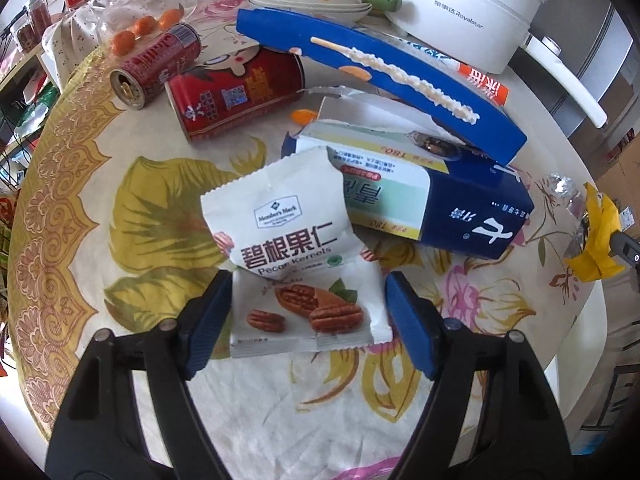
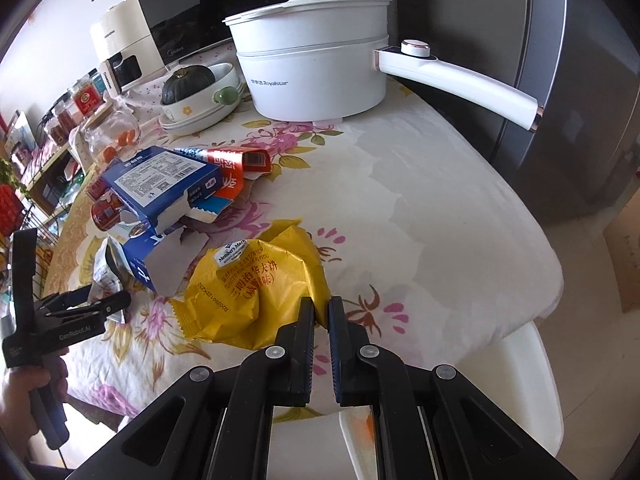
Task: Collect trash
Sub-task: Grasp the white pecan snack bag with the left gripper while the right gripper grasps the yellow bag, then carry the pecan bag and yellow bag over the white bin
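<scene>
In the left wrist view my left gripper [image 1: 308,292] is open, its blue pads on either side of a white pecan kernels packet [image 1: 296,256] lying on the floral tablecloth [image 1: 160,208]. Behind it lie a torn blue toothpaste box [image 1: 440,200], a long blue snack box [image 1: 376,76] and two red cans [image 1: 236,92]. In the right wrist view my right gripper [image 2: 321,304] is shut on the edge of a yellow wafer wrapper [image 2: 256,284]. The left gripper [image 2: 80,304] shows at the left, beside the white packet [image 2: 104,276].
A white electric pot [image 2: 312,68] with a long handle stands at the back of the table. Stacked bowls with a dark squash [image 2: 188,80], a glass jar [image 1: 132,4] and small oranges [image 1: 136,32] sit behind the trash. The table edge [image 2: 532,320] drops off at the right.
</scene>
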`<action>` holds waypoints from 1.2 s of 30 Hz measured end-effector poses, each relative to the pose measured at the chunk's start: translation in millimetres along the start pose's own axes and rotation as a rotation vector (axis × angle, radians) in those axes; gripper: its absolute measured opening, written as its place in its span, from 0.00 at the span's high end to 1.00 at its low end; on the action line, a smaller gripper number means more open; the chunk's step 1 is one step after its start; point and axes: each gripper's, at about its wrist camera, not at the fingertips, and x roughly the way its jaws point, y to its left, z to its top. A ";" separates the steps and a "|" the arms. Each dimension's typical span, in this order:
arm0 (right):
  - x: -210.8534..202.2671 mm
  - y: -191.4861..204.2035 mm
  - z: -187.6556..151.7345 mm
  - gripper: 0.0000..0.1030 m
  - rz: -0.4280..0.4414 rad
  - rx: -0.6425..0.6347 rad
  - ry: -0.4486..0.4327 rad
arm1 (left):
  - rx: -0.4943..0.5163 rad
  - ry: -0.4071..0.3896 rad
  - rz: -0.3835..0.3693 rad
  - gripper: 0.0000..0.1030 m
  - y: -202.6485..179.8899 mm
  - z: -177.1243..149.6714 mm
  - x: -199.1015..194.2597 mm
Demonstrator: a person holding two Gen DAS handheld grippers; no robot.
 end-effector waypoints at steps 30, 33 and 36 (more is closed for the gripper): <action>-66.4 -29.0 -47.3 0.92 -0.037 0.018 -0.030 | 0.068 -0.036 -0.200 0.93 8.3 -24.1 -55.4; -71.3 -34.0 -50.9 0.92 -0.042 0.023 -0.034 | 0.068 -0.045 -0.218 0.94 6.2 -24.8 -62.1; -77.3 -39.9 -53.9 0.92 -0.044 0.028 -0.041 | 0.066 -0.053 -0.238 0.94 3.5 -25.6 -68.1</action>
